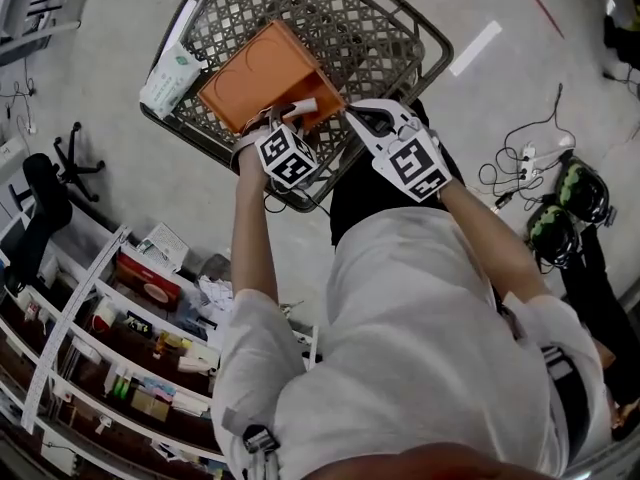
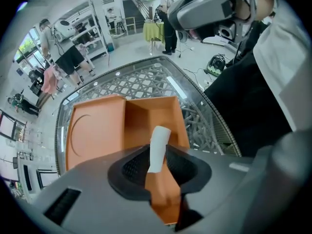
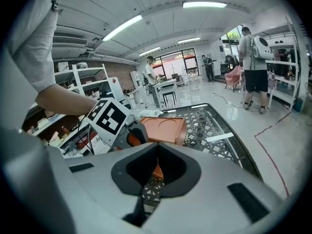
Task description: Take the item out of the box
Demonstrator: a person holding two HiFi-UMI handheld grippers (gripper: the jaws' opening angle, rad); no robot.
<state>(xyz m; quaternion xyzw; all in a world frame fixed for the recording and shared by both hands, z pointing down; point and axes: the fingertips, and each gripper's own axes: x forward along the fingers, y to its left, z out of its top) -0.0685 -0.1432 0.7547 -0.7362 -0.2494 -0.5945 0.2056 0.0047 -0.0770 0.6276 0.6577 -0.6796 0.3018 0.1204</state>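
Left gripper view: left gripper (image 2: pixel 158 165), jaws parted around a white tube (image 2: pixel 159 141) mid-frame, has not yet lifted it from the orange box (image 2: pixel 146 115). Right gripper (image 3: pixel 155 170), jaws apart and empty, sits by the box's corner.

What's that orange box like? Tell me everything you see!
The orange box looks like cardboard and is open. Its lid is folded out beside it and has a round outline pressed into it. The box rests on the lattice table. A white roll-shaped item sticks up at its near edge, between the open left tongs.
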